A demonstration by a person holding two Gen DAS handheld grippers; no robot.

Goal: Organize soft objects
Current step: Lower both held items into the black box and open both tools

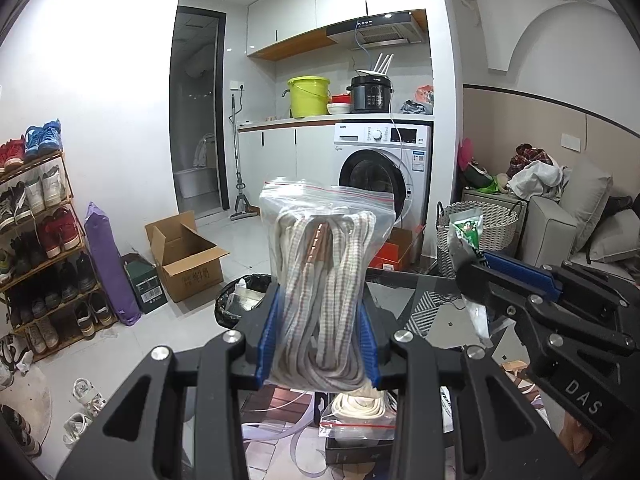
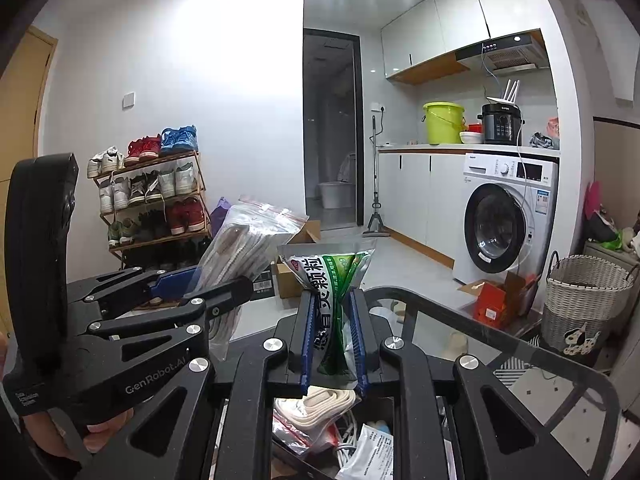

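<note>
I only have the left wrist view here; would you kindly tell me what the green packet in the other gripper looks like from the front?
Observer: From the right wrist camera, the green and white printed foil sachet is pinched at its middle by the right gripper, its top fanning out above the blue-padded fingers.
Operator: Thank you. What lies under it?
Observer: A clear zip bag of flat cream-coloured strap lies directly below, with a white printed leaflet packet beside it.
Operator: And my gripper from that side?
Observer: The left gripper holds the clear zip bag of coiled whitish cord tilted, leaning towards the sachet.
</note>
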